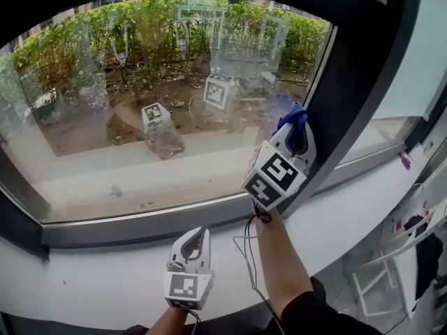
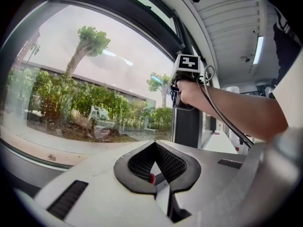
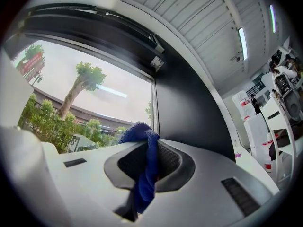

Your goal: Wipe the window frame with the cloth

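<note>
left gripper [image 1: 198, 236], right gripper [image 1: 297, 127], one cloth [image 1: 288, 121]

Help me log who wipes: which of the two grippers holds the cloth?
The right gripper, up at the dark window frame, grips the blue cloth; the left gripper holds nothing.

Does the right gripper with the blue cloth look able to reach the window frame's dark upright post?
Likely yes. The right gripper, shut on the blue cloth, is raised beside the dark upright frame post with nothing between them; contact can't be confirmed.
</note>
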### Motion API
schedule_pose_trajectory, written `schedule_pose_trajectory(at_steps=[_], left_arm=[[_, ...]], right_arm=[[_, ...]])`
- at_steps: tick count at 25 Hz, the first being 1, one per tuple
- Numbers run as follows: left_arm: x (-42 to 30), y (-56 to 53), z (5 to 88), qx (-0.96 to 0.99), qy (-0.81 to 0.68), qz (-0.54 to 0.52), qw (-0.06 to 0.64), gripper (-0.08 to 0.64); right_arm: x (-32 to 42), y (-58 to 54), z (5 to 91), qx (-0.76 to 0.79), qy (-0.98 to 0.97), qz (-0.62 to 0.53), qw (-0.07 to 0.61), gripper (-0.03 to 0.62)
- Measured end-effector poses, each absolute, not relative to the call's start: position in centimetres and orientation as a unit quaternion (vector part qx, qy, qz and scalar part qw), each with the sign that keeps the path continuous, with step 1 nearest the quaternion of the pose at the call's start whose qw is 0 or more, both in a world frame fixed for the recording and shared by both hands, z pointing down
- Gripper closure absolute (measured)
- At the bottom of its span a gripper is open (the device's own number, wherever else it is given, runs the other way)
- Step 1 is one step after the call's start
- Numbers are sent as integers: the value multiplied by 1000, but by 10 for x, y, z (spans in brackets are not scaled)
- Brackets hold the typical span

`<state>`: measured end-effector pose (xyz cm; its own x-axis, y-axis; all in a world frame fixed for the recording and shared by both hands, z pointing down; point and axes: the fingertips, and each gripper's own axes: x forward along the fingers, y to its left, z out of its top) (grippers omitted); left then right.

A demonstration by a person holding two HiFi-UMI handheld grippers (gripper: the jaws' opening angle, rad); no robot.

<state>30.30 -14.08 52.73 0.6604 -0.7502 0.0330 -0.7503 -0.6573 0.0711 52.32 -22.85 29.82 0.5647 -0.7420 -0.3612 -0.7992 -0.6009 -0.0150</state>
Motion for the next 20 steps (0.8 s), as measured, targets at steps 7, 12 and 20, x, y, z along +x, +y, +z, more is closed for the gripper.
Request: schedule_pose_trajectory(at_steps=[7, 12, 20], left_arm=[[298, -143, 529, 909, -414, -4, 52, 555], [296, -145, 531, 905, -420, -7, 61, 555], [293, -149, 528, 904, -424, -8, 51, 555]], right_arm=[[523, -228, 283, -881, 432, 163, 101, 571], [527, -227, 273, -879, 438, 154, 112, 571], [524, -226, 252, -873, 438, 185, 108, 571]])
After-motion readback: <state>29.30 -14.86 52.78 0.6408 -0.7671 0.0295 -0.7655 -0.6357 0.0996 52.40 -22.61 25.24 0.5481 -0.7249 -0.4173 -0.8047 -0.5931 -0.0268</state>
